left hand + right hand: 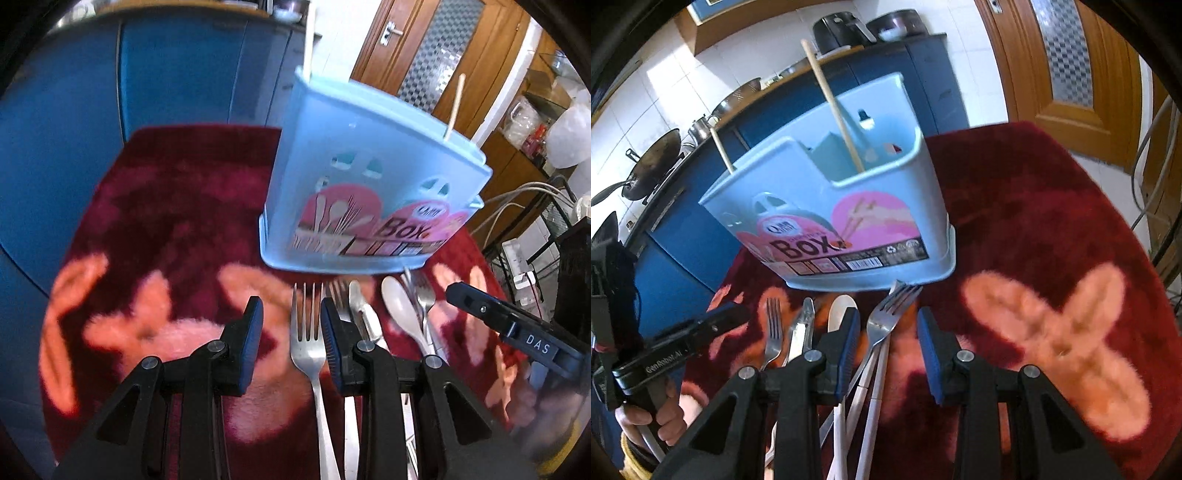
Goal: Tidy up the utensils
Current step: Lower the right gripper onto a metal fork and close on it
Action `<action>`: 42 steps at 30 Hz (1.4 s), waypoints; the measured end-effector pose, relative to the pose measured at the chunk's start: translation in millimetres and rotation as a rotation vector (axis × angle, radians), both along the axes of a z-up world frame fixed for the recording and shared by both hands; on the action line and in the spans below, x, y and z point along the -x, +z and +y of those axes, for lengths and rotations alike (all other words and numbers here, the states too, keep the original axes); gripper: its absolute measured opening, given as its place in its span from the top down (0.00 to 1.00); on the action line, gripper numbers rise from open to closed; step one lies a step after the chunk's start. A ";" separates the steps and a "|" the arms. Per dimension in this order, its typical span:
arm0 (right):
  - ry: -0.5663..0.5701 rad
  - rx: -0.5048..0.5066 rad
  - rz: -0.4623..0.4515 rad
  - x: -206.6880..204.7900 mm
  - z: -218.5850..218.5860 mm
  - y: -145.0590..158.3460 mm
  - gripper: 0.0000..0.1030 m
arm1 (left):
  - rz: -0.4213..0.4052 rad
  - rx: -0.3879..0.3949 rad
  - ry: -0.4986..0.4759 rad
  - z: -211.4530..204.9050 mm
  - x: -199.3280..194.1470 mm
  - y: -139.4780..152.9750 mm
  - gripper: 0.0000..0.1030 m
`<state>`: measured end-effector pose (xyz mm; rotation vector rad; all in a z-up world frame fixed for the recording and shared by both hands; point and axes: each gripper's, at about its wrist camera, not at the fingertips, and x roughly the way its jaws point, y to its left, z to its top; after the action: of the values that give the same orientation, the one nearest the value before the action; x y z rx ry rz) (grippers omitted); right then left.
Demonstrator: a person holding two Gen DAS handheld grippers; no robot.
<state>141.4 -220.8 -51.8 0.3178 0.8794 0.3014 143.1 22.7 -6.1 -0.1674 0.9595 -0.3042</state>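
A light blue utensil box (369, 177) (849, 206) with a pink "Box" label stands on a red fuzzy cloth (177, 206) (1034, 206). Wooden chopsticks (834, 107) stick up out of it. In front of it lie forks, a knife (364, 314) (801, 328) and a white spoon (400, 310) (842, 306). My left gripper (291, 332) hovers open over a steel fork (306, 332), its pads clear of it. My right gripper (888, 336) is open above a white-handled fork (882, 325), with nothing pressed between its pads.
Blue cabinets (74, 129) (683, 236) stand behind the cloth, with woks (650, 166) on the counter. A wooden door (424, 55) (1071, 66) is at the back right. A hand (653, 417) holds the other gripper's body (679, 343) (517, 328) close beside the utensils.
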 end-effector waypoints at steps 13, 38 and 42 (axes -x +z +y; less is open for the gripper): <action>-0.015 -0.088 0.106 -23.5 -3.9 -22.0 0.66 | 0.096 0.067 -0.033 -0.7 -18.0 -27.5 0.69; 0.031 -0.178 0.040 -12.7 -3.0 -3.1 0.89 | 0.126 0.135 -0.109 3.1 -8.3 -31.2 0.79; 0.040 -0.167 0.016 -6.4 -4.3 3.9 0.89 | 0.139 0.146 -0.133 4.3 -3.9 -33.1 0.79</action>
<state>147.8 -225.1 -47.9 0.4579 0.8791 0.4108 147.0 27.0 -39.2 -0.2617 1.0883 -0.4905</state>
